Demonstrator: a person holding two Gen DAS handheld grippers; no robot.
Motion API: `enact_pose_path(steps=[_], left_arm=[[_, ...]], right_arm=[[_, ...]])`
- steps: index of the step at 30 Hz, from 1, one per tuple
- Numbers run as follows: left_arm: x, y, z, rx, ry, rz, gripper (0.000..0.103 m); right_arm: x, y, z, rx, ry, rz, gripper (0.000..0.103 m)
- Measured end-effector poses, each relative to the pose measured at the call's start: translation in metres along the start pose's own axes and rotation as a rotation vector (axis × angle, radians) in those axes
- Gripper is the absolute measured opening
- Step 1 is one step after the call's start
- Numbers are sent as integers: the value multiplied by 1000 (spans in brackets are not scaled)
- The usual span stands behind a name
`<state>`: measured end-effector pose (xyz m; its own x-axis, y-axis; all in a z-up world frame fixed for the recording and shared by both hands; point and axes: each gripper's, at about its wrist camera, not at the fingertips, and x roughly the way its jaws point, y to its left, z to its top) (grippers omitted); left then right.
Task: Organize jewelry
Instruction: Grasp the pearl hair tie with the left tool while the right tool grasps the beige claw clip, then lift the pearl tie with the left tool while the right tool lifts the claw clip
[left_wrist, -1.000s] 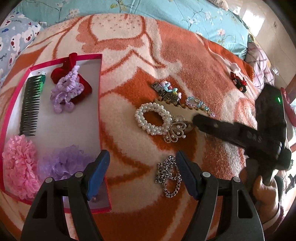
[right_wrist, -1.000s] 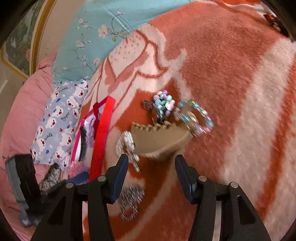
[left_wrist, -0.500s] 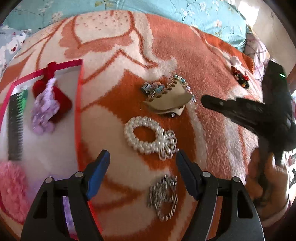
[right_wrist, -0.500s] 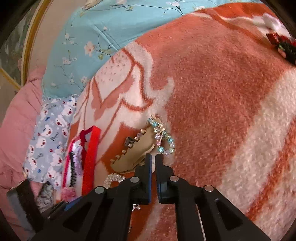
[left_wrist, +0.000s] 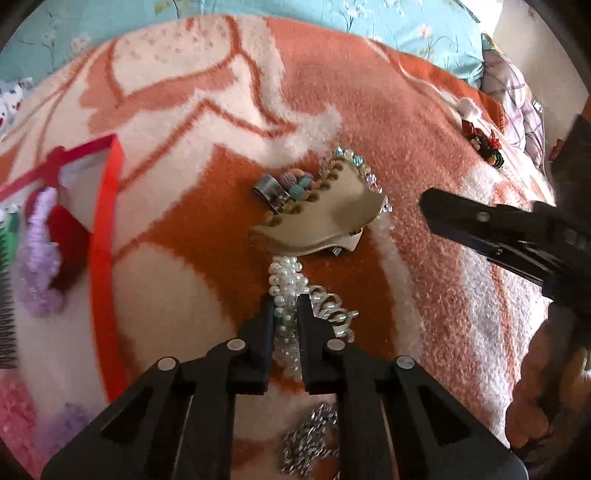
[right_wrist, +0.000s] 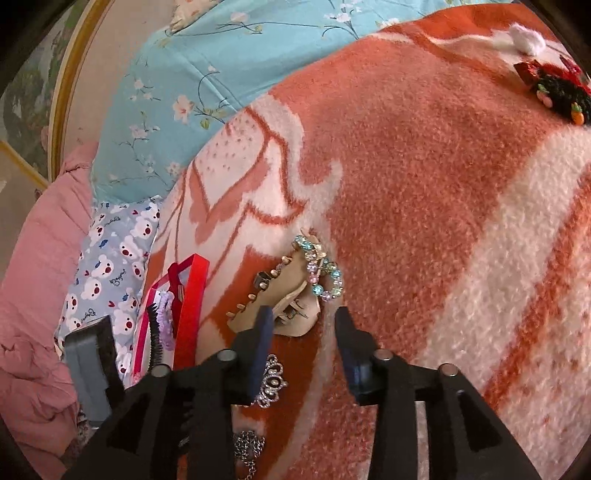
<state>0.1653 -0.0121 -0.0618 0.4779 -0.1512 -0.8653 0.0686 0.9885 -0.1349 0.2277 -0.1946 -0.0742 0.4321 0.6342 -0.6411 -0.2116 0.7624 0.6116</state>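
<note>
Pearl bracelet (left_wrist: 286, 291): one, lying on the orange-and-white blanket (left_wrist: 424, 155) of the bed, pinched between the closed pads of the left claw (left_wrist: 285, 314). Silver chain (left_wrist: 308, 443): one, nearest, seen below that claw. Silver crown ornament (right_wrist: 271, 382): one, beside the bracelet. Beige hair claw clip (left_wrist: 325, 218): one, just beyond the pearls. Beaded bracelet (right_wrist: 323, 273): one, touching the clip's far side. Red-rimmed tray (left_wrist: 105, 236): one, at the left, with a purple scrunchie (left_wrist: 37, 258) and a red bow (left_wrist: 68, 232) counted inside. Right claw (right_wrist: 303, 336): jaws opening, nothing between them, held above the clip's near end. Red-and-black hair ornament (right_wrist: 554, 88): one, far off, with bare blanket around it.
</note>
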Motion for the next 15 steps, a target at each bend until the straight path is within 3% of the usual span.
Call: enact_pose_path(steps=[6, 10, 13, 14, 15], left_arm=[[-29, 20, -11, -59, -51, -25, 10], [-43, 25, -12, -68, -84, -26, 10], [-53, 28, -12, -74, -105, -31, 10], [-54, 28, -13, -75, -108, -32, 10], [-56, 29, -13, -75, -112, -32, 10]], right_arm=[[23, 9, -8, 12, 44, 14, 41], [36, 13, -8, 37, 23, 5, 40], [45, 17, -5, 43, 15, -20, 37], [48, 17, -4, 44, 14, -31, 28], [50, 18, -3, 37, 11, -46, 26]])
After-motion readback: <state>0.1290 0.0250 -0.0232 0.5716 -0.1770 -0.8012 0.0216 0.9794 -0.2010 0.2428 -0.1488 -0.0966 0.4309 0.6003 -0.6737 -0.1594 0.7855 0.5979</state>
